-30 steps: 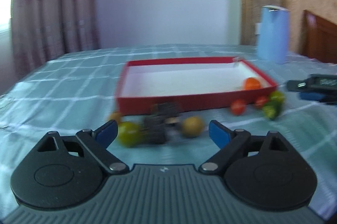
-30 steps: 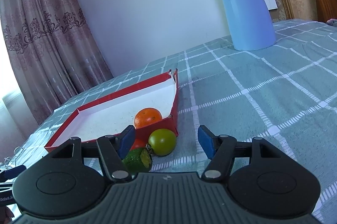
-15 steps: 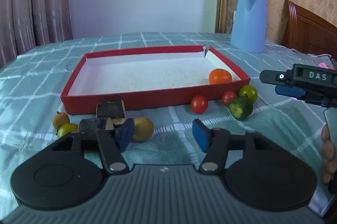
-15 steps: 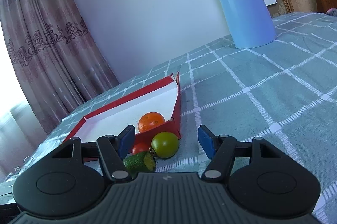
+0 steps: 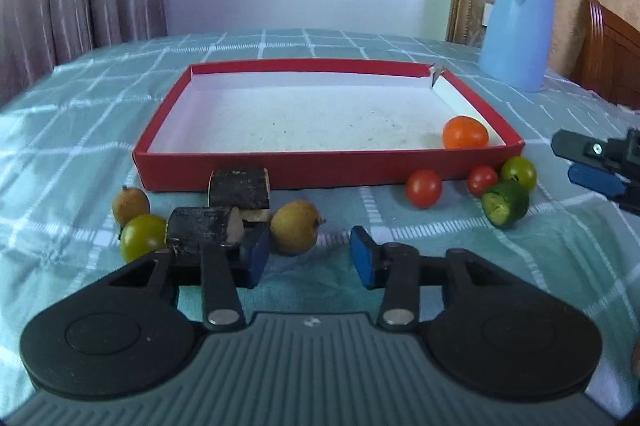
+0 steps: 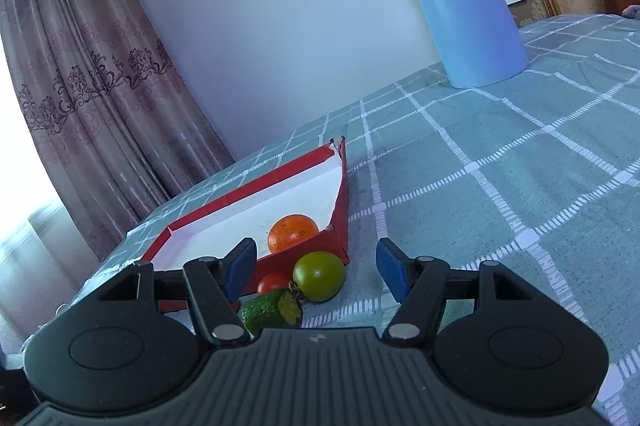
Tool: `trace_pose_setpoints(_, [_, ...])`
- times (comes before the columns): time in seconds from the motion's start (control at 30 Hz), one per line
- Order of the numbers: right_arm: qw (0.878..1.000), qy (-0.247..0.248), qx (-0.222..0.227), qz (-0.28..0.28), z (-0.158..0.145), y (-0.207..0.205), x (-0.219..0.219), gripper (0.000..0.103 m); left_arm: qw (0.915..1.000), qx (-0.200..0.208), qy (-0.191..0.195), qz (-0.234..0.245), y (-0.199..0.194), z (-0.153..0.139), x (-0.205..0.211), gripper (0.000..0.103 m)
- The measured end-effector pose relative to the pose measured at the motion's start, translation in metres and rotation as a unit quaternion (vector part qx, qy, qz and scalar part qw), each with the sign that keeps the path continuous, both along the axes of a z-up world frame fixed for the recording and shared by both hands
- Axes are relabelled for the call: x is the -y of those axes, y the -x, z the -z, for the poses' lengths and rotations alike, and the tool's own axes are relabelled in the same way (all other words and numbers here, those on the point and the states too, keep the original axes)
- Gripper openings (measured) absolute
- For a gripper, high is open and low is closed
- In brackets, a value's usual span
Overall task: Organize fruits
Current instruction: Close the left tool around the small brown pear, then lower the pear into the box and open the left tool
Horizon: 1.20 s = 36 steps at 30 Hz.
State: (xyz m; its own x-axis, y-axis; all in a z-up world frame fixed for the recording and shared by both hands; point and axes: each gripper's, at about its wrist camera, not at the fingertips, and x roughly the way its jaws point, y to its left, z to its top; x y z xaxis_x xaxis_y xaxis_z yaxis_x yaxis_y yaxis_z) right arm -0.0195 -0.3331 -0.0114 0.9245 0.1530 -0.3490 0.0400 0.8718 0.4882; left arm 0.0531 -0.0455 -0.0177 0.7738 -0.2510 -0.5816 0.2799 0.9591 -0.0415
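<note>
A red tray (image 5: pixel 328 167) with a white floor holds one orange (image 5: pixel 465 132) in its near right corner. On the cloth in front lie two yellow-brown fruits (image 5: pixel 295 233) (image 5: pixel 130 203), a green tomato (image 5: pixel 143 236), two dark blocks (image 5: pixel 239 187), two red tomatoes (image 5: pixel 424 187), another green tomato (image 5: pixel 518 173) and a cut green fruit (image 5: pixel 505 203). My left gripper (image 5: pixel 309 258) is closing; the nearer yellow-brown fruit sits just past its tips, untouched. My right gripper (image 6: pixel 316 266) stands open around the green tomato (image 6: pixel 319 276) without touching it. Its fingers (image 5: pixel 594 179) show at the right edge of the left wrist view.
A blue kettle (image 5: pixel 518 29) (image 6: pixel 466 13) stands at the back right of the checked green cloth (image 6: pixel 500 165). Curtains (image 6: pixel 80 85) hang on the left, and a wooden headboard (image 5: pixel 608 61) rises on the right. The red tray's torn corner (image 5: pixel 434 73) stands up at its far right.
The left jaws have narrowed a lot, and the left gripper has swung toward the yellow-brown fruit and the dark blocks. The right gripper has barely moved.
</note>
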Motion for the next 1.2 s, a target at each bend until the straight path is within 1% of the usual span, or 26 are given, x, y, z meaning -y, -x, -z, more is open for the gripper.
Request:
trace_pose_setpoints(0.17, [1.0,-0.002,-0.001,0.0,0.0,-0.001,0.0,0.066,1.0,0.001,-0.006,-0.003,-0.004,0.0,0.002,0.035])
trace_pose_setpoints(0.2, [1.0,-0.002,-0.001,0.0,0.001,-0.001,0.0,0.066,1.0,0.001,-0.006,-0.003,-0.005,0.0,0.002,0.033])
trace_pose_setpoints(0.23, [1.0,-0.002,-0.002,0.0,0.001,-0.001,0.0,0.066,1.0,0.001,-0.006,-0.005,-0.005,-0.001,0.002,0.026])
trace_pose_setpoints(0.27, [1.0,-0.002,-0.003,0.0,0.001,-0.001,-0.001,0.066,1.0,0.001,-0.004,-0.004,-0.004,0.0,0.001,0.025])
trace_pose_setpoints(0.43, [1.0,-0.003,-0.004,0.0,0.001,-0.001,-0.001,0.066,1.0,0.008,-0.003,0.001,0.001,-0.001,0.002,0.025])
trace_pose_setpoints(0.57, [1.0,-0.004,-0.003,0.0,0.001,-0.001,-0.001,0.066,0.9995,0.029,0.006,0.014,0.012,-0.01,0.002,0.025])
trace_pose_setpoints(0.63, [1.0,-0.004,-0.004,0.0,0.001,-0.001,-0.001,0.066,0.999,0.041,0.003,0.016,0.011,-0.018,0.004,0.025])
trace_pose_setpoints(0.77, [1.0,-0.008,-0.001,0.002,0.002,0.001,0.0,0.066,0.9983,0.058,-0.003,0.001,-0.011,-0.034,0.008,0.025])
trace_pose_setpoints(0.87, [1.0,-0.01,-0.002,0.004,0.002,0.001,0.001,0.066,0.9977,0.067,-0.013,-0.005,-0.032,-0.038,0.014,0.025])
trace_pose_setpoints(0.93, [1.0,-0.011,-0.002,0.004,0.002,0.001,0.002,0.066,0.9979,0.062,-0.016,-0.009,-0.045,-0.038,0.014,0.025])
trace_pose_setpoints(0.97, [1.0,-0.013,-0.003,0.005,0.002,0.001,0.002,0.066,0.9985,0.052,-0.011,-0.008,-0.05,-0.038,0.012,0.026])
trace_pose_setpoints(1.0, [1.0,-0.014,-0.004,0.005,0.002,0.001,0.003,0.066,0.9988,0.048,-0.004,-0.012,-0.051,-0.038,0.008,0.029])
trace_pose_setpoints(1.03, [1.0,-0.016,-0.004,0.006,0.002,0.001,0.003,0.066,0.9986,0.05,-0.001,-0.018,-0.048,-0.039,0.004,0.049])
trace_pose_setpoints(1.07, [1.0,-0.016,-0.005,0.006,0.002,0.001,0.003,0.066,0.9978,0.061,-0.001,-0.027,-0.042,-0.042,-0.002,0.077])
trace_pose_setpoints(1.1, [1.0,-0.016,-0.005,0.006,0.002,0.0,0.003,0.066,0.9965,0.077,-0.002,-0.034,-0.033,-0.045,-0.008,0.087])
trace_pose_setpoints(1.13, [1.0,-0.015,-0.005,0.005,0.002,0.0,0.003,0.066,0.995,0.093,-0.002,-0.037,-0.022,-0.047,-0.014,0.091])
trace_pose_setpoints(1.2, [1.0,-0.013,-0.005,0.003,0.002,0.0,0.002,0.066,0.9934,0.111,-0.002,-0.028,-0.002,-0.053,-0.029,0.091])
